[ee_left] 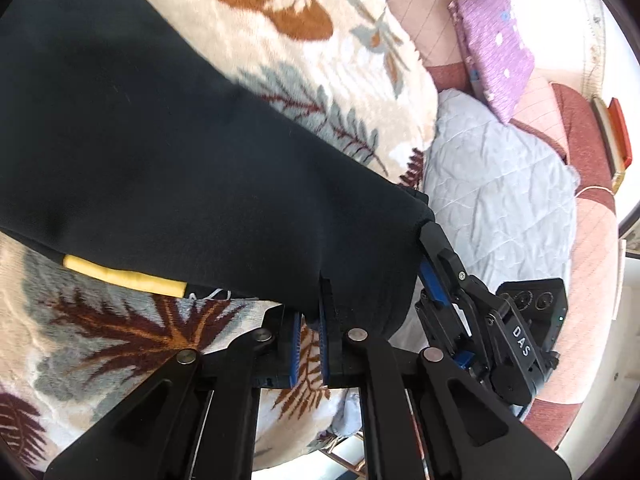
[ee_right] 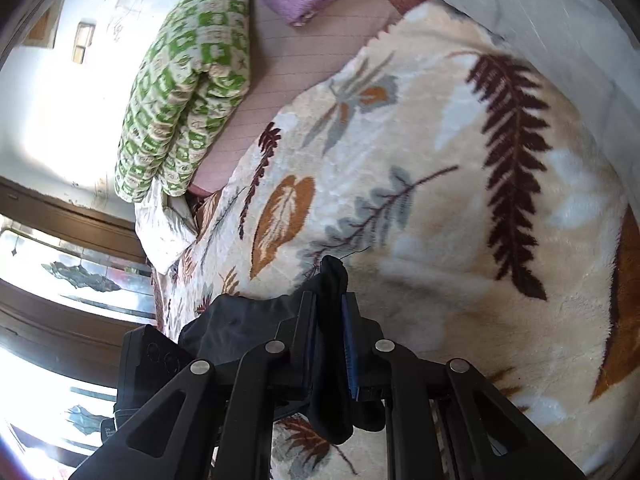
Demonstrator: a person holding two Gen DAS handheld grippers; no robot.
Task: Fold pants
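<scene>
One black pants (ee_left: 160,152), two grippers, one leaf-print blanket (ee_right: 420,184), three pillows.

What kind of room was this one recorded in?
Most likely a bedroom: the pants lie on a leaf-print blanket spread over a bed, with a purple pillow and a folded green quilt at its far end.

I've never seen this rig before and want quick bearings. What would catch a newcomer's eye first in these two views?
The black pants fill the left wrist view, with a yellow strip along the lower edge. Both the left gripper and the right gripper are clamped on the dark cloth. Beneath lies a cream blanket patterned with brown and grey leaves, and a green checked quilt is rolled at its far side.
</scene>
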